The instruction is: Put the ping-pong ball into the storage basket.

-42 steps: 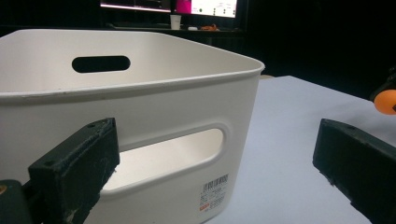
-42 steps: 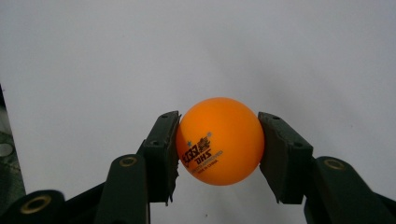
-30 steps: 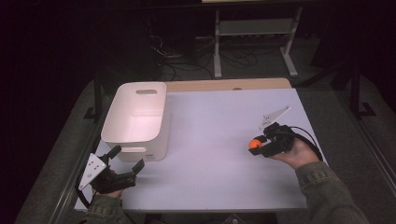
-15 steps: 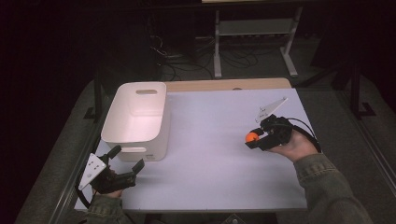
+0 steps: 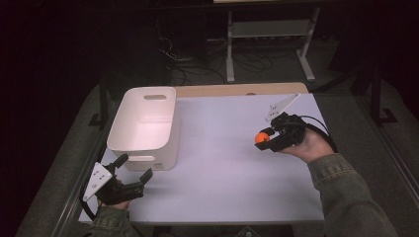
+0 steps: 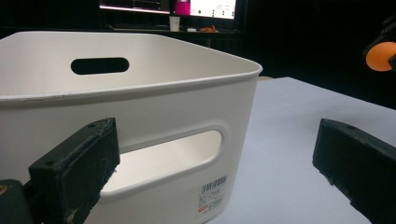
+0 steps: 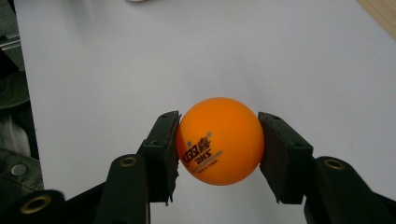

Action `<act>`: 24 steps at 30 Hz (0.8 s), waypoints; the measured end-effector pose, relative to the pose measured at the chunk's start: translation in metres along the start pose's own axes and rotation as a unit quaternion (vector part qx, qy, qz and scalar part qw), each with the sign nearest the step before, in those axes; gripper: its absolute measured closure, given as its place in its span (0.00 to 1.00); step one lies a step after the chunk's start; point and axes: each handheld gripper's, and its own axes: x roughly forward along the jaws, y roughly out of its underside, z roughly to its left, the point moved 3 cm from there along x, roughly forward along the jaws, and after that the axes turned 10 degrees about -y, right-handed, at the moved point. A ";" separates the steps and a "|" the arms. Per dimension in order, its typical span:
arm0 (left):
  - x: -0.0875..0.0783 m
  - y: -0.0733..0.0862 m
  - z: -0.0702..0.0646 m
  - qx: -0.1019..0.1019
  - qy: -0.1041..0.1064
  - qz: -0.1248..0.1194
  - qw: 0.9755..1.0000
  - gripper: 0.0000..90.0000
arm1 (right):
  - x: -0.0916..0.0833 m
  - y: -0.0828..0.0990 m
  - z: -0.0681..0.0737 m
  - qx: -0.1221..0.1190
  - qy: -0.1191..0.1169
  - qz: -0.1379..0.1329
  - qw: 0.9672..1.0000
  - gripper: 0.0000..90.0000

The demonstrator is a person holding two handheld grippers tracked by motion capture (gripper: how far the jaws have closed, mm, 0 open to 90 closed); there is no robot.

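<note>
1. High view: R gripper (image 5: 271, 139) over the right part of the white table (image 5: 222, 163), held in the person's right hand (image 5: 311, 145). Jaws point toward the table's left side and pinch an orange ball (image 5: 262, 138) at the tips. Ball is off the tabletop, well apart from the white bin (image 5: 143, 129), which sits at the table's left-rear w/ a handle slot in its far wall. L gripper (image 5: 133, 170) at the near-left corner, just in front of the bin, jaws spread w/ nothing between.

2. Left gripper view: L gripper's (image 6: 215, 168) two black jaws stand wide apart, empty. Left one sits in front of the bin's (image 6: 154, 112) near wall, close to its handle cutout; whether it touches, can't tell. Barcode label low on that wall. Orange ball (image 6: 379, 56) shows at the far right edge, above table level, partly cut off.

3. Right gripper view: R gripper (image 7: 218, 149) clamped on the ball (image 7: 219, 140), one pad pressing each side at about mid-height. Black print on the ball's lower left face. White tabletop (image 7: 140, 56) lies behind the ball, w/ a strip of wood edge at upper right.
</note>
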 end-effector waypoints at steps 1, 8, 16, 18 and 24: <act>0.000 0.000 0.000 -0.001 0.000 0.000 1.000 0.00 | 0.000 -0.004 0.000 -0.002 -0.001 0.001 1.000 0.55; 0.000 0.000 0.000 -0.001 0.001 0.000 1.000 0.00 | 0.001 -0.016 0.000 -0.011 -0.006 0.010 1.000 0.55; 0.000 0.000 0.000 -0.001 0.001 0.000 1.000 0.00 | 0.002 -0.028 0.002 -0.021 -0.014 0.013 1.000 0.55; 0.000 0.000 0.000 -0.001 0.001 0.000 1.000 0.00 | 0.002 -0.032 0.003 -0.025 -0.016 0.012 0.999 0.55; 0.000 0.000 0.000 0.000 0.001 0.001 1.000 0.00 | 0.002 -0.040 0.005 -0.032 -0.018 0.013 0.999 0.55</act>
